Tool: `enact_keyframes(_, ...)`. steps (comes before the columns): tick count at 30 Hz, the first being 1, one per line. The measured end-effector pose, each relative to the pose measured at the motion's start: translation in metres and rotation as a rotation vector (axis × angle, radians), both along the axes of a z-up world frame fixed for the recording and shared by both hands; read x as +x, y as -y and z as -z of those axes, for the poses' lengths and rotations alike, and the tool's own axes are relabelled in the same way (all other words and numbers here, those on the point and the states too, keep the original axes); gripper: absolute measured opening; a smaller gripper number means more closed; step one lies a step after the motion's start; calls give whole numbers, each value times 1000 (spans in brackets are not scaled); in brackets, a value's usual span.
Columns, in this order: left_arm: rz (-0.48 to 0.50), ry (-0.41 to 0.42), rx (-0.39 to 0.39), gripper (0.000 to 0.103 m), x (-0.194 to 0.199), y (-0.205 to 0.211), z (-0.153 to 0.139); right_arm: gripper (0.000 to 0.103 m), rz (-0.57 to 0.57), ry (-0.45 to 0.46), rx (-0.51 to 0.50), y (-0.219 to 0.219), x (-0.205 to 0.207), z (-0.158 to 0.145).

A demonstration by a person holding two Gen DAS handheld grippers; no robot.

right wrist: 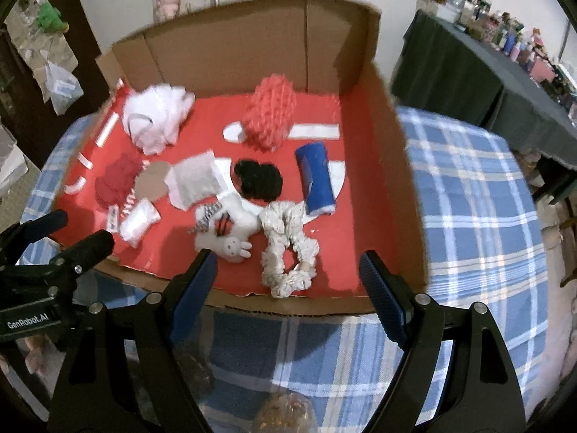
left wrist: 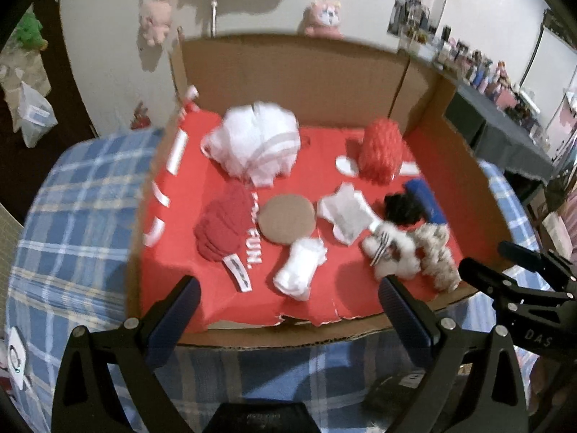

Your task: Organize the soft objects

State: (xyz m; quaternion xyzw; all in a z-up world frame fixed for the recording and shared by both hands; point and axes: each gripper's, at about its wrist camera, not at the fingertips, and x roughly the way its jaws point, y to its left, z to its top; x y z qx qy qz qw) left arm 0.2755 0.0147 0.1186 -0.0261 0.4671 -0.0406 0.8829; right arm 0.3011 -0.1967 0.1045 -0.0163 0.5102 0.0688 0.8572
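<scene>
Both wrist views overlook box (left wrist: 295,68) from near edge.

White letters "FUN." stand on the red box floor (left wrist: 173,216), ahead of the left gripper's (left wrist: 288,301) fingers. "DAS" shows on the right gripper (left wrist: 519,281); "GenRobot.AI" on the left gripper's body.

Open right tongs (right wrist: 288,274) above cream scrunchie (right wrist: 285,249), white bunny (right wrist: 230,234), red-lined box (right wrist: 393,180)
</scene>
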Motion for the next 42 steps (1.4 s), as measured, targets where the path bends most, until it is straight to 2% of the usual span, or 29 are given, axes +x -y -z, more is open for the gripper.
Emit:
enact_keyframes(5, -4, 144, -21, 101, -35, -6, -49, 81, 16, 81, 7, 5, -21, -37)
enact_keyframes(9, 35, 275, -43, 103, -82, -6, -81, 81, -3, 206, -6, 4, -56, -77)
enact_keyframes(11, 49, 339, -46, 103, -106, -5, -91, 93, -14, 264, 28, 7, -81, -97)
enact_keyframes(15, 66, 437, -48, 103, -149, -4, -100, 95, -36, 358, 72, 10, -125, -119)
enact_keyframes(20, 57, 485, -48, 103, -189, -6, -82, 99, -43, 460, 54, 10, -179, -119)
enact_keyframes(24, 36, 484, -44, 103, -205, -4, -53, 99, -22, 506, 60, 13, -214, -97)
enact_keyframes(29, 41, 419, -42, 103, -211, 0, -11, 99, 2, 512, 6, 10, -232, -53)
enact_keyframes(33, 40, 325, -46, 103, -202, 4, 26, 99, 16, 472, -5, 11, -234, -17)
enact_keyframes(37, 22, 237, -34, 103, -195, 6, 59, 98, 46, 385, -3, 18, -222, 20)
enact_keyframes(42, 16, 160, -30, 103, -189, 9, 81, 98, 54, 320, -31, 20, -211, 47)
